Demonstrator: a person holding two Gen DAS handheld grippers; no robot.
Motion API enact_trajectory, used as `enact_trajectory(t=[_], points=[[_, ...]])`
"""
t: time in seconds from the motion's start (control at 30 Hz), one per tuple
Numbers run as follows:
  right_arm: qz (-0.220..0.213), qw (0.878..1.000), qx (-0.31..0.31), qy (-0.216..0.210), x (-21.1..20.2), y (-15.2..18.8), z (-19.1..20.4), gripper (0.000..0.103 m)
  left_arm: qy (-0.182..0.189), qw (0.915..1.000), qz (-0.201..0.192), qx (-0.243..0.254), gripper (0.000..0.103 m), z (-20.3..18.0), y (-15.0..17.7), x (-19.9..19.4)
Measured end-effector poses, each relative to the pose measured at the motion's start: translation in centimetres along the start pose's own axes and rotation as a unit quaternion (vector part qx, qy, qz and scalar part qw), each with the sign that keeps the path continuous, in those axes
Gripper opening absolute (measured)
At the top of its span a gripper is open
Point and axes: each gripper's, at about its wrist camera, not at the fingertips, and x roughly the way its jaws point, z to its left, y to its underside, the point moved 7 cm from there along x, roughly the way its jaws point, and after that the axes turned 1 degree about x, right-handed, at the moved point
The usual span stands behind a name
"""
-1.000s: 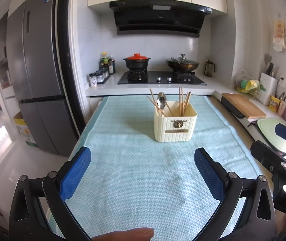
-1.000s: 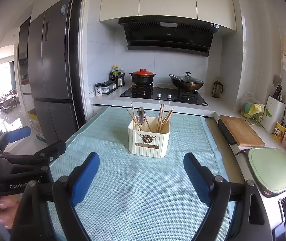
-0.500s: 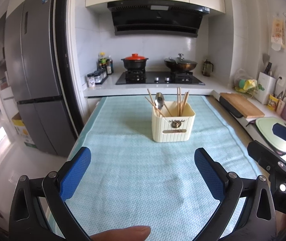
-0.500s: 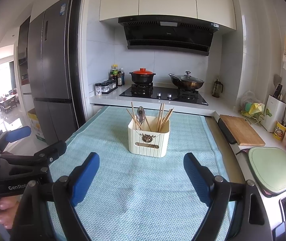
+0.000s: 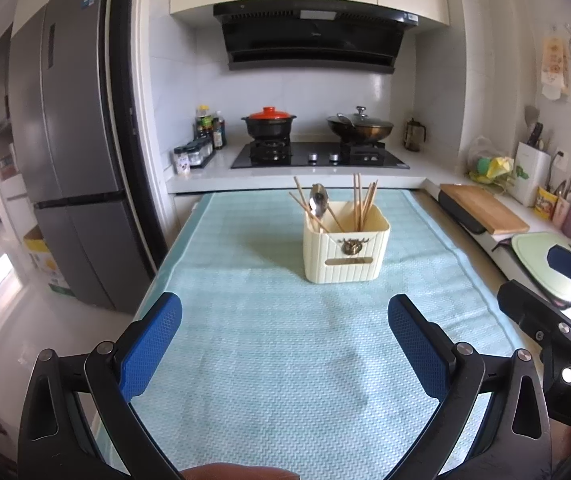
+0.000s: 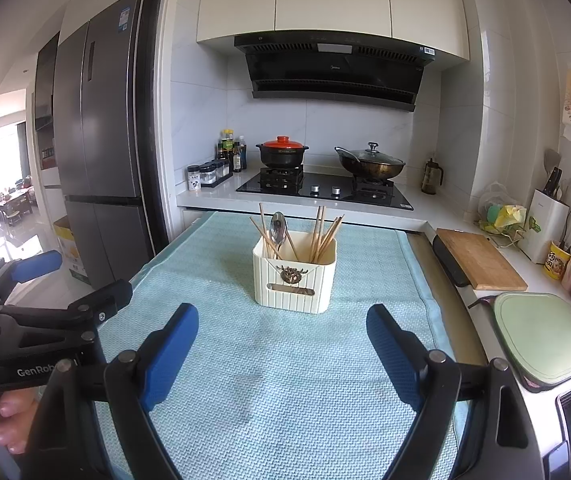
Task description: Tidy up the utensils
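Note:
A cream ribbed utensil holder (image 5: 346, 249) (image 6: 294, 271) stands on the light blue cloth (image 5: 269, 340) (image 6: 269, 360), holding several wooden chopsticks (image 5: 362, 204) (image 6: 322, 232) and a metal spoon (image 5: 319, 201) (image 6: 278, 229). My left gripper (image 5: 284, 330) hovers over the near part of the cloth, open, with nothing between its blue pads. My right gripper (image 6: 282, 342) is likewise open and empty, well short of the holder. Each gripper shows at the edge of the other's view.
A stove (image 6: 325, 190) with a red-lidded pot (image 6: 282, 151) and a wok (image 6: 370, 163) lies behind the cloth. A wooden board (image 6: 479, 258), green board (image 6: 541, 336) and knife block (image 6: 543, 224) line the right counter. A grey fridge (image 5: 69, 160) stands at left.
In the left wrist view the scene has shifted slightly between the earlier frames. Otherwise both grippers stay open and still.

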Motion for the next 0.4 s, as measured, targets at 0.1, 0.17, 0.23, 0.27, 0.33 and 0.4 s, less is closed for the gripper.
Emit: enact_trajectory(t=[0.1, 0.17, 0.23, 0.27, 0.33, 0.4], points=[[0.0, 1.0, 0.001, 0.0, -0.06, 0.06, -0.04, 0.088, -0.001, 1.0, 0.003, 0.001, 0.103, 0.04, 0.1, 0.18], [0.001, 1.0, 0.001, 0.0, 0.04, 0.06, -0.07, 0.088, -0.002, 1.0, 0.004, 0.0, 0.103, 0.07, 0.11, 0.26], [0.003, 1.0, 0.002, 0.001, 0.11, 0.1, -0.19, 0.088, 0.003, 1.0, 0.003, -0.001, 0.103, 0.05, 0.12, 0.29], [0.003, 1.0, 0.002, 0.001, 0.15, 0.16, -0.18, 0.088, 0.005, 1.0, -0.001, -0.002, 0.103, 0.06, 0.13, 0.18], [0.004, 1.0, 0.004, 0.002, 0.17, 0.19, -0.22, 0.088, -0.003, 1.0, -0.004, -0.003, 0.103, 0.12, 0.15, 0.09], [0.005, 1.0, 0.006, 0.002, 0.22, 0.18, -0.25, 0.088, -0.005, 1.0, -0.001, -0.004, 0.103, 0.19, 0.19, 0.23]])
